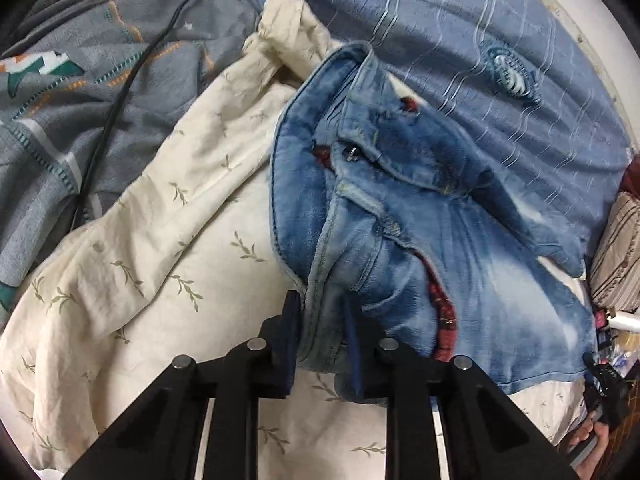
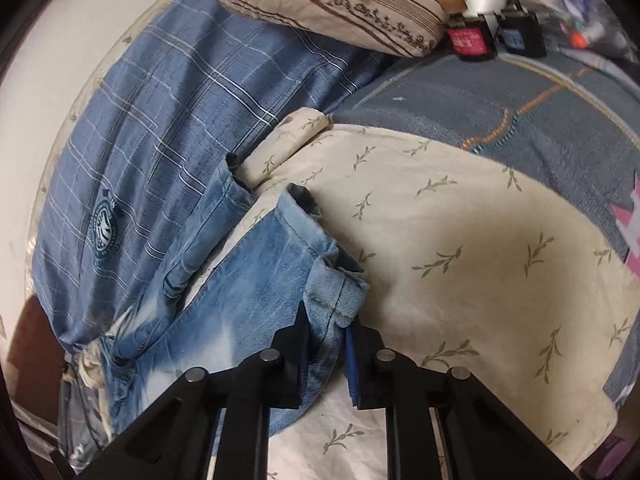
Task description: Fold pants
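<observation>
Both wrist cameras sit close above the bed, angled steeply down along their own gripper fingers. The left view faces the jeans (image 1: 400, 208) waistband; the right view faces the hems. Both share the cream leaf-print sheet (image 2: 460, 240) and, probably, the same striped pillow (image 2: 340, 4).

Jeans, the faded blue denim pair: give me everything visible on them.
The faded blue denim jeans lie crumpled on a cream leaf-print sheet, beside a blue checked cloth. Washed-out pale patches; a red plaid lining shows at the open waist, with a metal button. The left gripper is shut on the waistband end; the right gripper is shut on a stitched leg hem. The other leg cuff lies further off, untouched.
</observation>
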Motion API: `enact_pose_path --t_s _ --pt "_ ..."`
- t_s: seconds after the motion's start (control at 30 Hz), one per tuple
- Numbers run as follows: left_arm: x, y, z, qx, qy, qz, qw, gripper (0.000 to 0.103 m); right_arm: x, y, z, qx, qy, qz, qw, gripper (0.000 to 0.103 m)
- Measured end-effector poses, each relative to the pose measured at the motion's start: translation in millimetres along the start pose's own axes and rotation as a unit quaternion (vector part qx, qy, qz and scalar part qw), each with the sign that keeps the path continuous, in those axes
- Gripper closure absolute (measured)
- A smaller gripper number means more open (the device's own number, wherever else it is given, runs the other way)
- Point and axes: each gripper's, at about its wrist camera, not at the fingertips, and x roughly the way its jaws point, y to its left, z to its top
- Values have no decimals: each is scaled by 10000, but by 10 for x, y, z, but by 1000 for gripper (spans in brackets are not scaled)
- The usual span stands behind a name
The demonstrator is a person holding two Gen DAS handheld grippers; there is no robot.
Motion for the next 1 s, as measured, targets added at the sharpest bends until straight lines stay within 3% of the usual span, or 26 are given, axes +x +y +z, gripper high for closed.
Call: enact_pose_path --t_s 0.13,0.33,0.47,0.7,0.77,0.83,0.9,0.97,1.0 --pt "-66 -17 -3 80 -50 -34 9999 86 74 -40 1 11 147 -7 9999 88" --pt "-297 -89 -77 314 -275 -88 9991 86 -205 57 -5 -310 -472 61 9984 91" --pt "-511 -84 -129 504 -404 -67 9979 86 -320 152 -41 -699 -672 -157 9952 91" --pt "-629 -56 -453 781 -181 41 9968 86 -499 -14 -42 -567 -832 -394 9941 91" --pt "-588 -53 -551 954 -132 162 9952 85 -487 -81 -37 -457 -682 -488 9954 91" --pt "-498 -31 -553 1016 -21 249 9945 84 -402 -174 -19 -166 -263 -576 9979 89" --pt "-479 -17 -484 961 52 242 9951 80 -407 -273 23 194 -44 -475 9987 87" --pt "-602 -56 -407 1037 -38 102 9946 75 -507 -335 70 491 -105 -219 9985 83" --pt "-690 -90 -368 1168 -175 227 9927 75 -560 -343 80 560 -204 -168 9981 76"
